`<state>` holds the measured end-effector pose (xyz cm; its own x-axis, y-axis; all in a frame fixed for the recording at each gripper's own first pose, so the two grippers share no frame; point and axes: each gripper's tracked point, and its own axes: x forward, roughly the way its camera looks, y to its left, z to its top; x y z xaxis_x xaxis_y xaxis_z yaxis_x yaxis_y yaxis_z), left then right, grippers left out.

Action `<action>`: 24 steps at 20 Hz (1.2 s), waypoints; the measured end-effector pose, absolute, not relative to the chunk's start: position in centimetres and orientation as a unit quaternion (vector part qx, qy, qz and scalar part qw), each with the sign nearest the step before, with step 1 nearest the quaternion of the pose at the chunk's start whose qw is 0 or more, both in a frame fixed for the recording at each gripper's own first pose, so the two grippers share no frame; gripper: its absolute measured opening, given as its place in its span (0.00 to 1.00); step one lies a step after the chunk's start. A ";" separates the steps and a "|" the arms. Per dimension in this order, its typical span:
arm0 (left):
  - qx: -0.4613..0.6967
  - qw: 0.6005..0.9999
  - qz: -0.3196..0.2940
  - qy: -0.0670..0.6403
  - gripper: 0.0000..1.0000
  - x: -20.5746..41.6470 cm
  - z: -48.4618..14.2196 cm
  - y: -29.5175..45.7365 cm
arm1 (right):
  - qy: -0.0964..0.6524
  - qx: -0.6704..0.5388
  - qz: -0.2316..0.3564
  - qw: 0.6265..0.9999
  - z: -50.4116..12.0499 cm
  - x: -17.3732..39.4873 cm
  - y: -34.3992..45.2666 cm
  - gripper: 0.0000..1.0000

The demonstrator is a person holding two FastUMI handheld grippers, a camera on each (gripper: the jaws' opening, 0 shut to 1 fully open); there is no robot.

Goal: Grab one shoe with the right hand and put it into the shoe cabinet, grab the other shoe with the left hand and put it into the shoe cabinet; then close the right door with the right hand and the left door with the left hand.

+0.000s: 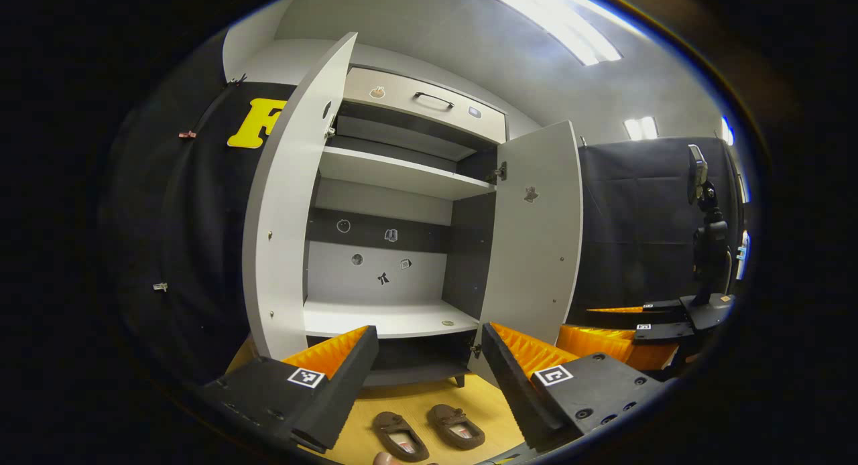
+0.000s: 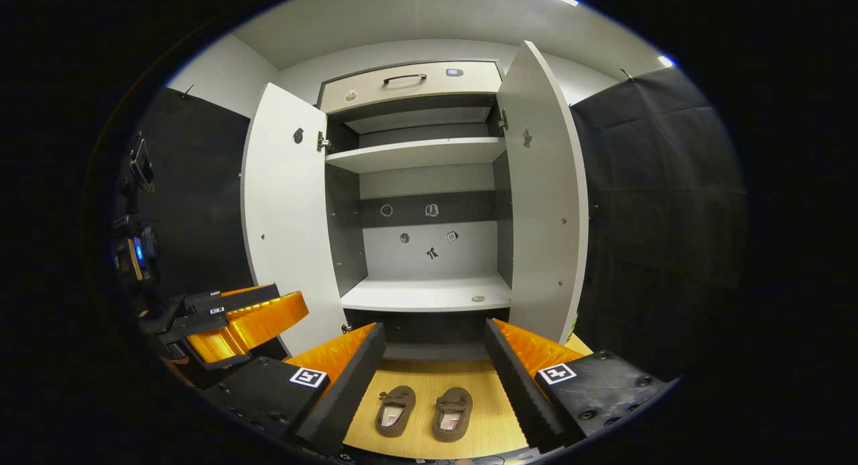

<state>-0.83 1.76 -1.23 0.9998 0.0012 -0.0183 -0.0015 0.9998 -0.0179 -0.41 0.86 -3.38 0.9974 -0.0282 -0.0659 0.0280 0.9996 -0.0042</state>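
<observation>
— on the wood-grain floor [image 2: 429, 374], near the cabinet's front edge, what sits there?
— two brown, soft-looking slippers: left shoe [image 2: 395, 410], right shoe [image 2: 453, 413], side by side, toes toward the shoe cabinet [image 2: 429, 294]. no readable writing.
— doors?
— left door [image 2: 285, 210] and right door [image 2: 546, 197], flat grey panels, both swung open.
— grippers?
— left gripper [image 1: 429, 384] and right gripper [image 2: 434, 378] hover level, jaws wide, holding nothing.

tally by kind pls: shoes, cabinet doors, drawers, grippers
Shoes: 2, brown, on the floor: left shoe, right shoe
Cabinet doors: 2, both open: left door, right door
Drawers: 1, top drawer
Grippers: 2, both open and empty: left gripper, right gripper
Total: 7
</observation>
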 end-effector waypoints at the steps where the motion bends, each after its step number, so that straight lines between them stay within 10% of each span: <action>1: -0.011 1.000 0.004 0.006 0.98 -0.7 -1.1 2.0 | 0.040 -0.005 -0.012 0.999 -4.1 -0.1 0.8 0.98; 24: -0.007 0.999 0.040 -0.008 0.98 6.3 -6.5 4.5 | 0.286 0.064 0.009 0.956 -36.0 8.3 -0.2 0.77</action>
<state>6.26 4.49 -6.50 0.9967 0.0796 0.0146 -0.0793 0.9967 -0.0156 8.30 -0.24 -36.04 0.8357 0.0541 -0.5465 0.0190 0.9917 0.1271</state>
